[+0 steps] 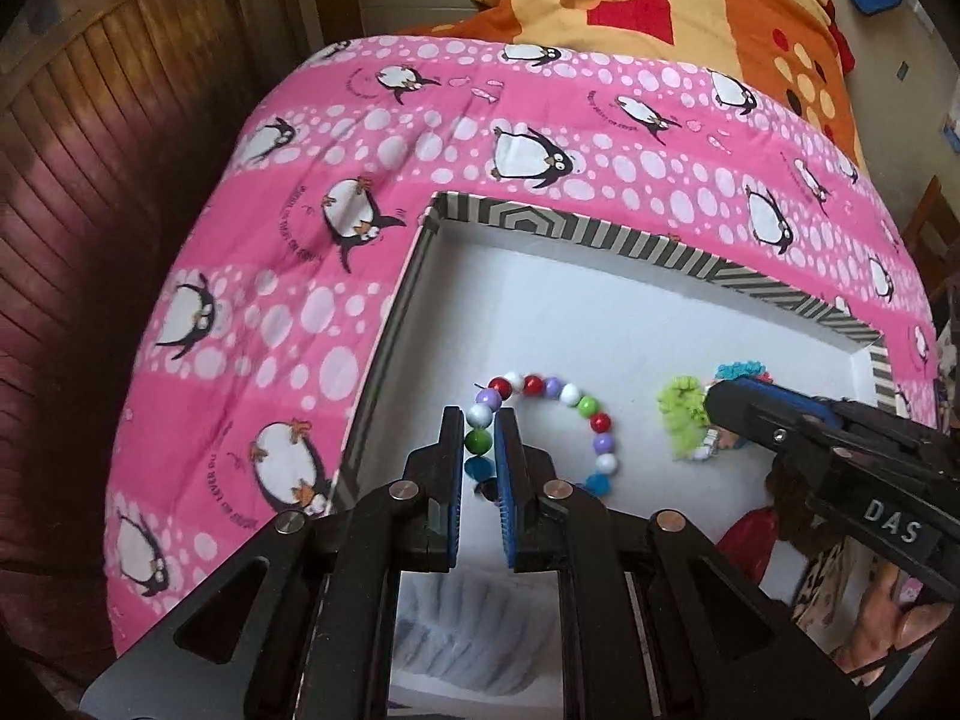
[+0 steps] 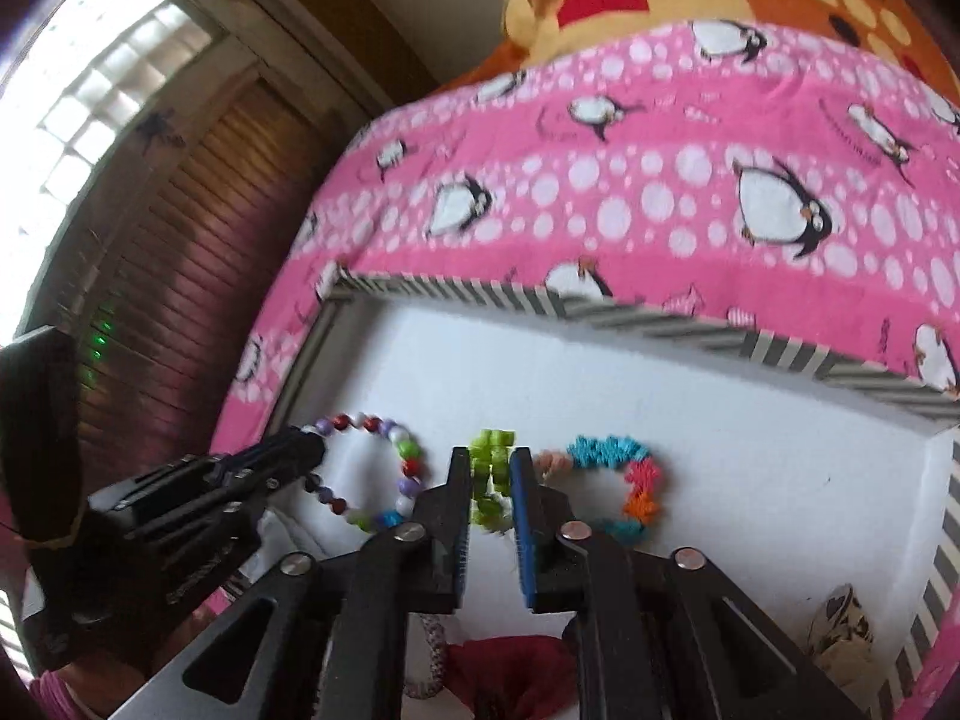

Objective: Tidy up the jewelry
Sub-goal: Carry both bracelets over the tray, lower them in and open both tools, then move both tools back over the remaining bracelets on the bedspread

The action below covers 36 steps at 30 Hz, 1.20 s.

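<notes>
A shallow white box with a black-and-white striped rim [image 1: 540, 219] [image 2: 660, 324] lies on a pink penguin cloth. In it lies a bracelet of red, white, green and purple beads [image 1: 585, 403] [image 2: 408, 468]. My left gripper [image 1: 479, 417] [image 2: 312, 450] stands slightly open over its left side, with a white and a green bead between the pads. Beside it lies a fuzzy multicoloured bracelet [image 1: 681, 405] [image 2: 606, 450]. My right gripper [image 2: 491, 456] [image 1: 720, 396] is slightly open around that bracelet's lime-green part.
The pink penguin cloth [image 1: 270, 330] covers the surface and drops off at the left towards a wooden louvred door [image 1: 90, 150]. An orange patterned blanket [image 1: 690, 12] lies behind. A red cloth item [image 2: 510, 660] and a patterned piece [image 2: 840, 624] sit at the box's near side.
</notes>
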Each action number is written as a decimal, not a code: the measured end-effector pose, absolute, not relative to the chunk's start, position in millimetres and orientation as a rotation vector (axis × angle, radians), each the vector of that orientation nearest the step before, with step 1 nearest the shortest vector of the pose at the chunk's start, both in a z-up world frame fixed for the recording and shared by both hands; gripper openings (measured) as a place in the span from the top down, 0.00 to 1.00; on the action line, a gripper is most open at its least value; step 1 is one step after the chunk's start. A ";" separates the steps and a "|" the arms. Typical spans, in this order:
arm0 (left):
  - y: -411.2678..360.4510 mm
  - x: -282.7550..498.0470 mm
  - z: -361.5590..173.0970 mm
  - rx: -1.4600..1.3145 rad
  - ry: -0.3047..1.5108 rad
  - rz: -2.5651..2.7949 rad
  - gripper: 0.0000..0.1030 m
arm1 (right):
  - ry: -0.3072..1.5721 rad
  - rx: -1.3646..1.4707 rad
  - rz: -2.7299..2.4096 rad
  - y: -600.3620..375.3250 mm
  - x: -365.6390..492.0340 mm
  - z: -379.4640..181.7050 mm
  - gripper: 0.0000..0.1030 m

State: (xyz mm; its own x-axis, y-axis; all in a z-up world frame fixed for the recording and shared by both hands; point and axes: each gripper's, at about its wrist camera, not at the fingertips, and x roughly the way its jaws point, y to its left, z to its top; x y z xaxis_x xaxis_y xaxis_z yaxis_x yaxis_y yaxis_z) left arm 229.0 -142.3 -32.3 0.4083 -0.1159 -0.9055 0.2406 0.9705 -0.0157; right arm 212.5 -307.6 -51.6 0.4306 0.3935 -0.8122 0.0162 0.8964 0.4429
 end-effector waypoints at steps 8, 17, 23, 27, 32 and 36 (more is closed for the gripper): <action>-134.4 201.1 -14.2 0.153 1.051 -0.191 0.58 | 1.035 0.424 0.180 -324.9 176.1 -26.4 0.60; -127.7 153.0 11.3 0.150 0.981 -0.192 0.58 | 0.971 0.316 0.089 -303.3 115.4 5.1 0.59; -113.3 117.1 19.8 0.121 0.967 -0.200 0.58 | 0.966 0.298 0.064 -288.8 75.2 16.8 0.58; -103.5 94.7 26.7 0.107 0.940 -0.203 0.58 | 0.961 0.277 0.068 -273.5 52.4 25.0 0.57; -90.8 69.6 31.8 0.095 0.919 -0.218 0.58 | 0.939 0.243 0.062 -257.0 24.4 32.4 0.46; -84.2 50.0 33.7 0.101 0.910 -0.232 0.58 | 0.940 0.239 0.061 -248.1 6.5 32.7 0.46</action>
